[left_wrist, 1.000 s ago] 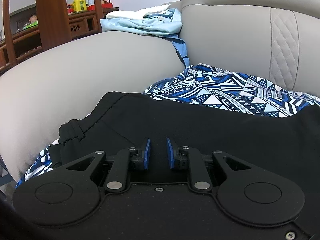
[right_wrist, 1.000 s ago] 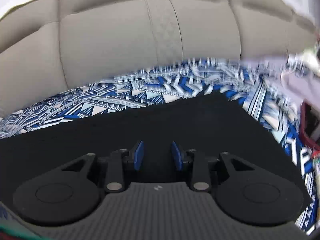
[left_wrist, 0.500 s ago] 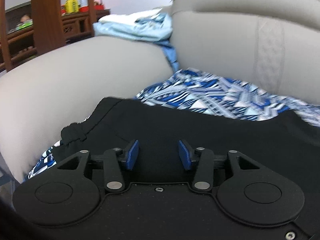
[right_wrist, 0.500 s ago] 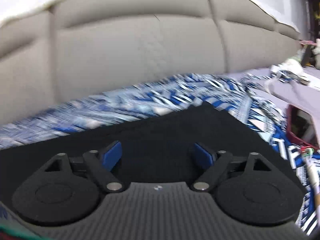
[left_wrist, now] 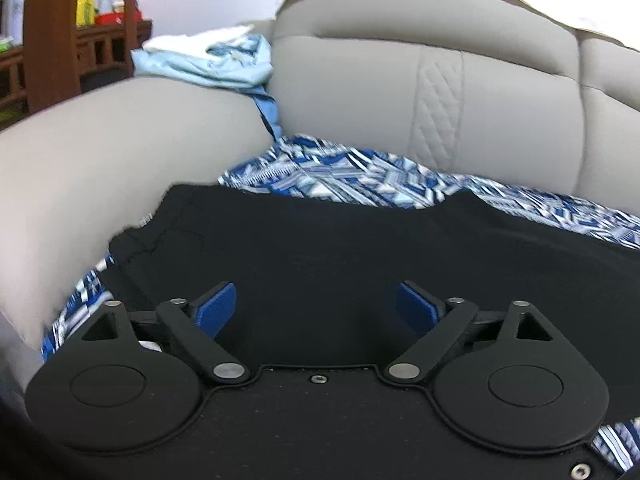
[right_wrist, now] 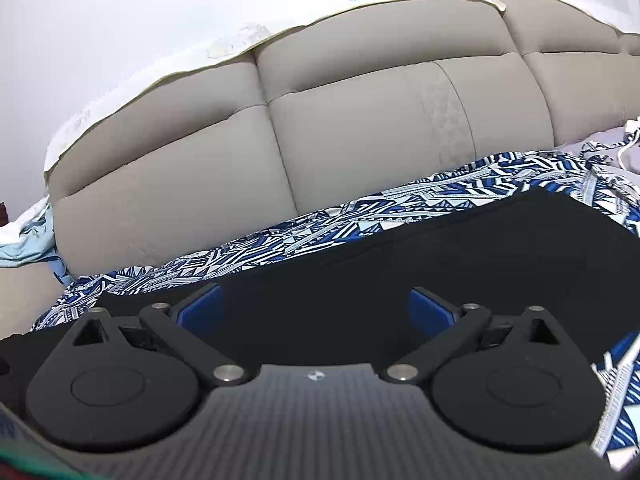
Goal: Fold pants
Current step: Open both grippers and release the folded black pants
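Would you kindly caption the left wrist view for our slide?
Open left hand-held gripper above black pants laid on a blue patterned cloth on a beige sofa.

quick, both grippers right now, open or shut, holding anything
Left gripper: open, holding nothing, over the black pants.
Right gripper: open, holding nothing, over the same pants.

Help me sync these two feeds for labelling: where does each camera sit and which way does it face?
Left wrist: on the left hand-held gripper, looking along its open fingers over the black pants toward the sofa armrest.
Right wrist: on the right hand-held gripper, fingers open, facing the sofa backrest across the pants.
Shared: pants, blue patterned cloth, backrest, light-blue clothes.
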A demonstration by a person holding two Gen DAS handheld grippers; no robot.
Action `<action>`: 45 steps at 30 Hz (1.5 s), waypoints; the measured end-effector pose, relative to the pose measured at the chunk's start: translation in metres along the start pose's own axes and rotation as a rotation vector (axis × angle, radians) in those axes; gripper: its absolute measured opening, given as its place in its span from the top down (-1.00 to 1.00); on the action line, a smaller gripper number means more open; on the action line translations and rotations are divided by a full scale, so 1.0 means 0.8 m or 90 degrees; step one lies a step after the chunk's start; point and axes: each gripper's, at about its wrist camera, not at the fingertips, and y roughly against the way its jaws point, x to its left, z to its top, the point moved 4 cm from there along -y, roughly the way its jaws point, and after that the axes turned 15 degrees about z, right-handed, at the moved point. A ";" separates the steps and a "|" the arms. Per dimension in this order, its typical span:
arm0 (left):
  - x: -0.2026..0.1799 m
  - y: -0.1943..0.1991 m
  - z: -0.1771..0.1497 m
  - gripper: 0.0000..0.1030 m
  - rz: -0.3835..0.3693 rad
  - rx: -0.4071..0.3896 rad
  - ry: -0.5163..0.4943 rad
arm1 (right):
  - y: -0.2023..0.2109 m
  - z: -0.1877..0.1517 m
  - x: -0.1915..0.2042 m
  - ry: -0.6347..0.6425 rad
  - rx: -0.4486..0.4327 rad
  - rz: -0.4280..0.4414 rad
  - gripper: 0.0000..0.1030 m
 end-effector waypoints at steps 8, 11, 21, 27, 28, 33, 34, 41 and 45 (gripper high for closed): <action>-0.010 0.008 -0.024 -0.79 -0.037 0.054 -0.009 | 0.034 -0.014 -0.021 -0.008 0.001 -0.046 -1.00; -0.017 0.008 -0.031 -0.80 -0.040 0.063 -0.017 | 0.047 -0.018 -0.030 -0.001 -0.003 -0.063 -1.00; -0.032 0.001 -0.043 -0.80 -0.046 0.085 -0.032 | 0.078 -0.023 -0.071 -0.050 -0.022 -0.111 -1.00; -0.033 -0.006 -0.046 -0.82 -0.062 0.093 -0.028 | 0.102 -0.018 -0.106 -0.118 -0.064 -0.161 -1.00; -0.033 -0.007 -0.047 -0.82 -0.064 0.095 -0.028 | 0.109 -0.017 -0.116 -0.142 -0.078 -0.167 -1.00; -0.034 -0.013 -0.048 -0.82 -0.066 0.091 -0.038 | 0.137 -0.017 -0.172 -0.278 -0.131 -0.194 -1.00; -0.035 -0.013 -0.048 -0.82 -0.068 0.090 -0.039 | 0.140 -0.019 -0.180 -0.296 -0.135 -0.198 -1.00; -0.035 -0.020 -0.049 -0.82 -0.063 0.102 -0.027 | 0.136 -0.016 -0.236 -0.391 -0.134 -0.224 -0.98; -0.037 -0.021 -0.050 -0.82 -0.053 0.100 -0.028 | 0.128 -0.013 -0.263 -0.425 -0.140 -0.253 -0.98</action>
